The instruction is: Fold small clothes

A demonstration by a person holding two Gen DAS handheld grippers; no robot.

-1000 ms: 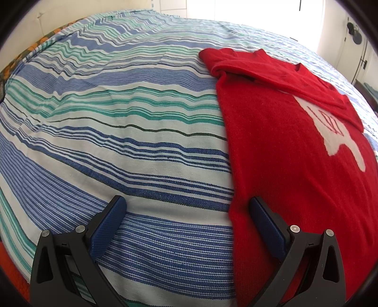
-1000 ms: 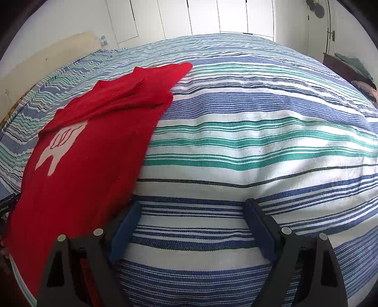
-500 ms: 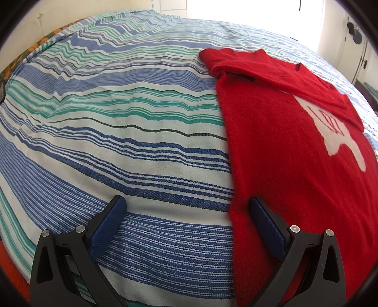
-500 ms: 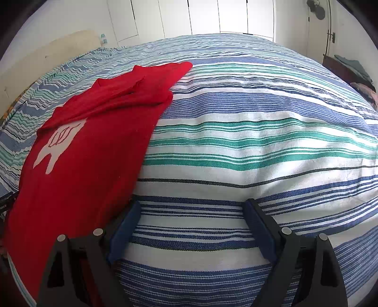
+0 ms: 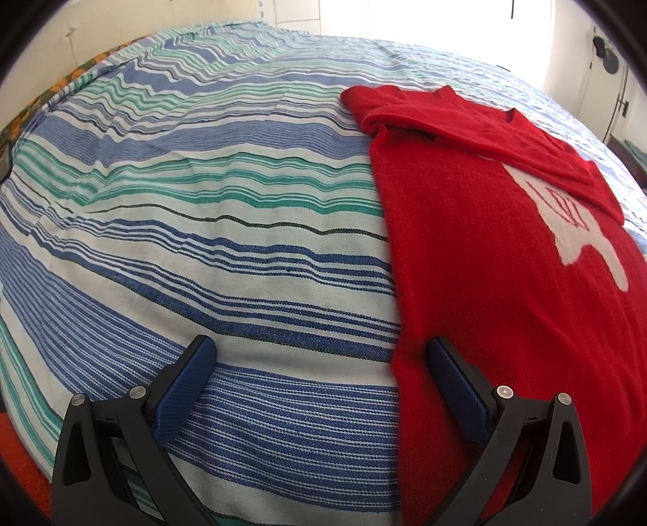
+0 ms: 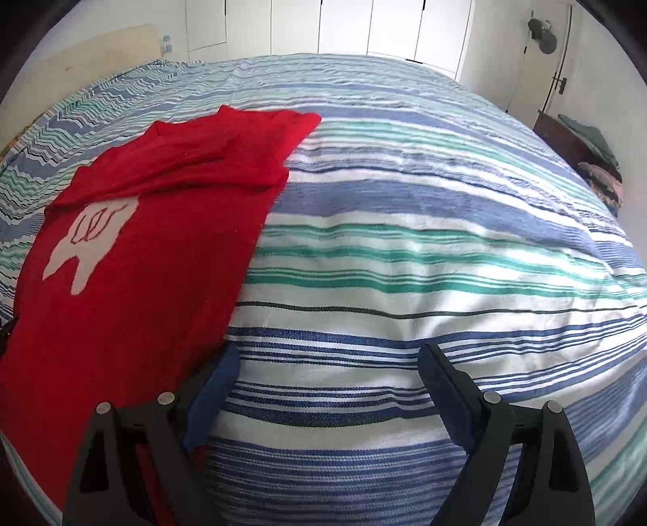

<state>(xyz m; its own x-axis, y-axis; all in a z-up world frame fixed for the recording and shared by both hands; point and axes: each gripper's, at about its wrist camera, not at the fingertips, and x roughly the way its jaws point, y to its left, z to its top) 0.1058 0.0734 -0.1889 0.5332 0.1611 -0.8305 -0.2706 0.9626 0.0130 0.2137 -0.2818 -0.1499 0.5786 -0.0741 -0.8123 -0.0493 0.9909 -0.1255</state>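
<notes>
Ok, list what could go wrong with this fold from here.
1. Both grippers, left gripper and right gripper, are open astride the red sweater side edges; closing may pinch the striped bedspread too.
2. The sleeves lie folded loosely across the chest and could slip out when the hem is lifted.

A bed (image 6: 424, 251) with a blue, green and white striped cover fills the room. Behind it stand white wardrobe doors (image 6: 364, 26). Bright daylight comes from a window (image 5: 445, 20).
</notes>
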